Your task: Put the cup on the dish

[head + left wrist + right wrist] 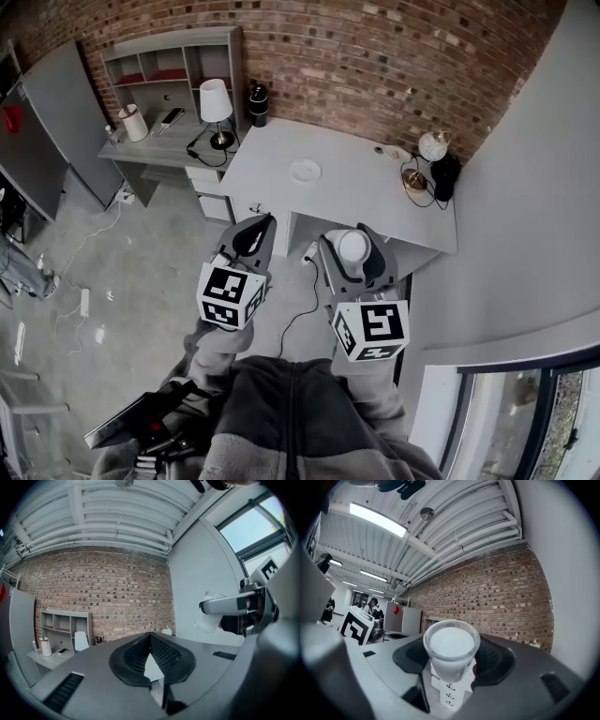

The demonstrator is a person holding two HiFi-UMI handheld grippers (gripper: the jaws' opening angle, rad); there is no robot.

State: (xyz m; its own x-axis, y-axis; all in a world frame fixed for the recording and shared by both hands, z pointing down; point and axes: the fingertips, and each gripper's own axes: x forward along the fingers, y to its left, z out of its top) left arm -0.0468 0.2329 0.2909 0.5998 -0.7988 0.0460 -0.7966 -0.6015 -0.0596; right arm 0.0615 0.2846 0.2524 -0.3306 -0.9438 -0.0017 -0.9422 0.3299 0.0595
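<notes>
Squarely inside right claw (451, 662), white cup (451, 644).

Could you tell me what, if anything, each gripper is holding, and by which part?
The right gripper holds the white cup by its sides, below the rim; the left gripper holds nothing.

**Left gripper closed and empty, right gripper holding**

You hold both grippers out in front of your body, side by side and apart, with the jaws pointing away from you. Your left gripper (261, 223) has its jaws brought together with nothing between them. Your right gripper (353, 239) has its jaws spread wide, clamped on the cup (451, 649).
</notes>
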